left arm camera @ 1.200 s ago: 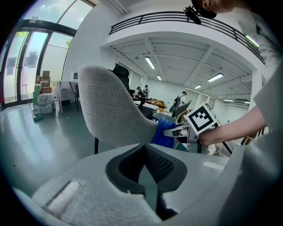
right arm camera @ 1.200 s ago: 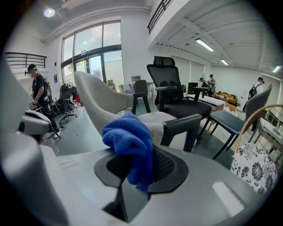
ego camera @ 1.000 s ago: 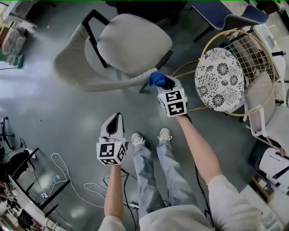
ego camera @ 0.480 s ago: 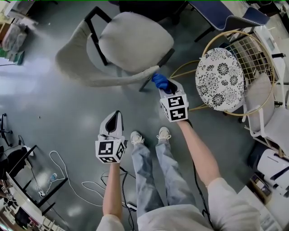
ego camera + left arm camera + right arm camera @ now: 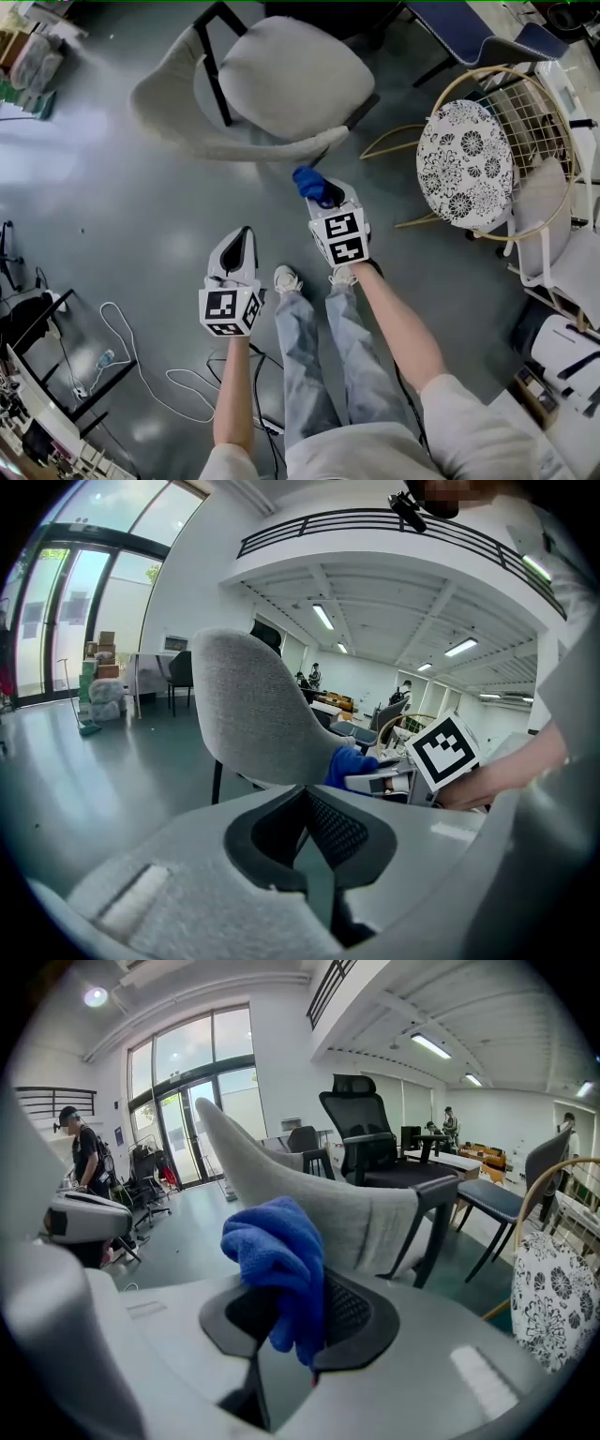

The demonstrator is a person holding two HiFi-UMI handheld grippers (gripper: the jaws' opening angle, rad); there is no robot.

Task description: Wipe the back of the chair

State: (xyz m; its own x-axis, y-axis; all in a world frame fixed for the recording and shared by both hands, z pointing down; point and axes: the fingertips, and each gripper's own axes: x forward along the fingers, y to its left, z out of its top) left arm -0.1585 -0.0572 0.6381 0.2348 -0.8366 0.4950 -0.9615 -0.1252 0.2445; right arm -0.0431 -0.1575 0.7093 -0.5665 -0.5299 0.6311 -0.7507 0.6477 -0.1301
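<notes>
The grey upholstered chair [image 5: 281,75] stands at the top of the head view, its curved back [image 5: 234,145] turned toward me. My right gripper [image 5: 317,190] is shut on a blue cloth [image 5: 307,182], a short way off the back's lower edge and not touching it. In the right gripper view the cloth [image 5: 281,1260] bunches up between the jaws, with the chair back [image 5: 309,1199] just behind. My left gripper [image 5: 237,255] hangs lower left, shut with nothing in it. The left gripper view shows the chair back [image 5: 253,714], the cloth [image 5: 349,764] and the right gripper [image 5: 389,780] beside it.
A wire chair with a round patterned cushion [image 5: 464,164] stands to the right, a blue chair [image 5: 469,37] behind it. A black office chair [image 5: 361,1138] is beyond the grey one. Cables [image 5: 141,366] trail over the floor at left. My feet [image 5: 286,278] are just below the grippers.
The right gripper with the blue cloth has come off the end of the chair back and drawn left and nearer to me. The left gripper has hardly moved.
</notes>
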